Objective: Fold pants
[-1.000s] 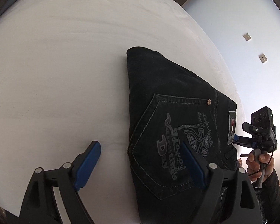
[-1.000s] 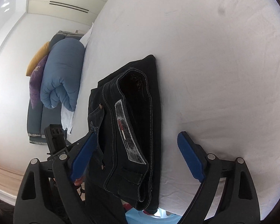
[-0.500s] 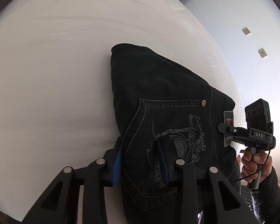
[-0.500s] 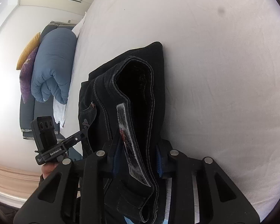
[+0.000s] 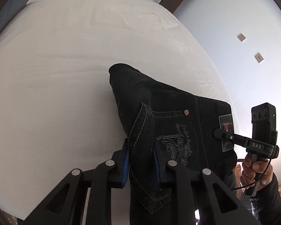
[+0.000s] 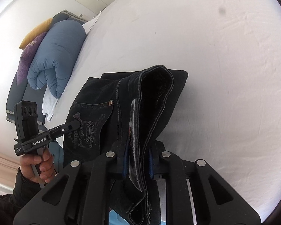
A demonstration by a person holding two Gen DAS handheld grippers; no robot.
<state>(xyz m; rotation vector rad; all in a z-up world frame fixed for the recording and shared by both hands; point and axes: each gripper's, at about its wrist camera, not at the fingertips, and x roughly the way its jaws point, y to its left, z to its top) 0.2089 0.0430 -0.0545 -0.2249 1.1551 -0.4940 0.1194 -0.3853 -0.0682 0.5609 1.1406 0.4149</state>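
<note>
The black folded jeans [image 5: 164,108] with grey embroidery on the back pocket hang partly lifted off the white bed [image 5: 65,65]. My left gripper [image 5: 141,161] pinches the pocket-side edge, its blue pads pressing the denim while the jaws are still closing. My right gripper [image 6: 137,160] clamps the waistband end of the jeans [image 6: 151,101] by the grey label, jaws also still closing on the cloth. Each gripper shows in the other's view: the right gripper [image 5: 218,132] at the label, the left gripper [image 6: 77,122] at the pocket. The far fold still rests on the sheet.
A rolled blue duvet [image 6: 60,56] with purple and yellow pillows [image 6: 28,56] lies at the head of the bed. A pale wall with two switch plates [image 5: 241,37] borders the bed's far side. A hand [image 5: 256,170] in a dark sleeve holds the right gripper.
Both grippers went from wide open around the jeans' edges to clamped on the cloth. The near end of the jeans has risen off the bed with them.
</note>
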